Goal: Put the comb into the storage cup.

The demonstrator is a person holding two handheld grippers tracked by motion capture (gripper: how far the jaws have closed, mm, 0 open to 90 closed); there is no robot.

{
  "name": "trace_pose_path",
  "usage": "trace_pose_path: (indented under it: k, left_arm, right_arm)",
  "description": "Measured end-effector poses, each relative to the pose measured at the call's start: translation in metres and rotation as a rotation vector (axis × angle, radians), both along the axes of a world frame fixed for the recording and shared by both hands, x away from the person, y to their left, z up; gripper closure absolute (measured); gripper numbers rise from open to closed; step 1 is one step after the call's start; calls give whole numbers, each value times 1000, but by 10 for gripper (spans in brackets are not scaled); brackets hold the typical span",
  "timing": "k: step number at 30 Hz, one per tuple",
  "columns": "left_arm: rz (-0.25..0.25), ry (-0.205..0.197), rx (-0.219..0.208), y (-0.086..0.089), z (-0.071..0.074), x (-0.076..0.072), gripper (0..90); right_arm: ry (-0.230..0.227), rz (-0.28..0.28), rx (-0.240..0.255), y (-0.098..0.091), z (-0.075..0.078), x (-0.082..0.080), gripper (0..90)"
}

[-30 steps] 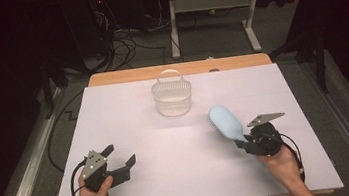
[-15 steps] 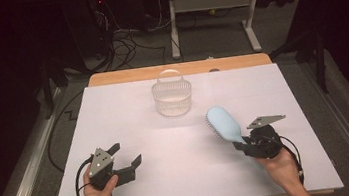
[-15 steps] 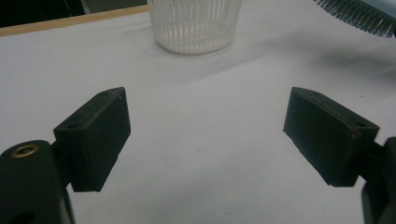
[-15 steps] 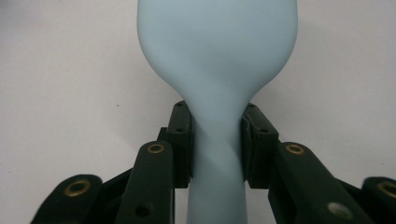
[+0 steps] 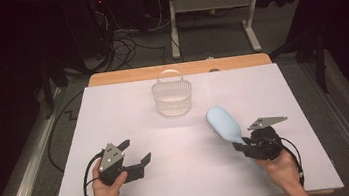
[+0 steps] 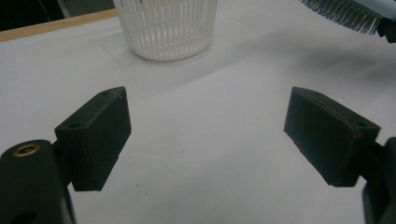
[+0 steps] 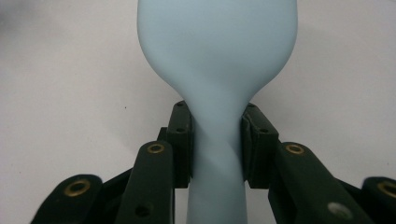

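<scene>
Overhead, the right gripper clamps the handle of a pale blue plastic hairbrush, right of centre on the white table; a white slatted basket stands farther back. Nearer left, the left gripper gapes empty. Its own view shows wide-apart jaws facing the basket. Rightward, pads squeeze the brush's neck.

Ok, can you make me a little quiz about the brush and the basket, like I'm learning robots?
1. True or false: the right gripper is clamped on the brush by its handle.
2. Are the left gripper's jaws A) wide open with nothing between them, or B) shut on the basket?
3. Fill in: the brush's bristles face ____ the basket.

Key
1. True.
2. A.
3. Toward; they show along the brush's basket-side edge.
</scene>
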State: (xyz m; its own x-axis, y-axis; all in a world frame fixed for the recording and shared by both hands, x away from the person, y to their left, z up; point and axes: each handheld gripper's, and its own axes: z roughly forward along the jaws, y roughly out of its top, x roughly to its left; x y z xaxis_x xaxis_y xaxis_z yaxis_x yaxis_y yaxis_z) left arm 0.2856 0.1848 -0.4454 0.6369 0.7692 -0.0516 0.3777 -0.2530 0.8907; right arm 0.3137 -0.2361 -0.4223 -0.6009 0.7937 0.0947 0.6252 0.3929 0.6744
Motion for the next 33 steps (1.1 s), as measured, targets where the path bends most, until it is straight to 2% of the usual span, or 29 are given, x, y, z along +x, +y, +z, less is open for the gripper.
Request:
trace_pose_path:
  k: [14,22,33]
  left_arm:
    - [-63,3,-5,-22,2,6,155]
    - [-93,-1,-29,-35,4,8,154]
    - [-123,8,-40,-47,4,11,157]
  right_arm:
    - [-16,26,6,7,1,-3,700]
    - [-25,40,8,12,2,-5,700]
    - [-34,54,11,17,3,-6,700]
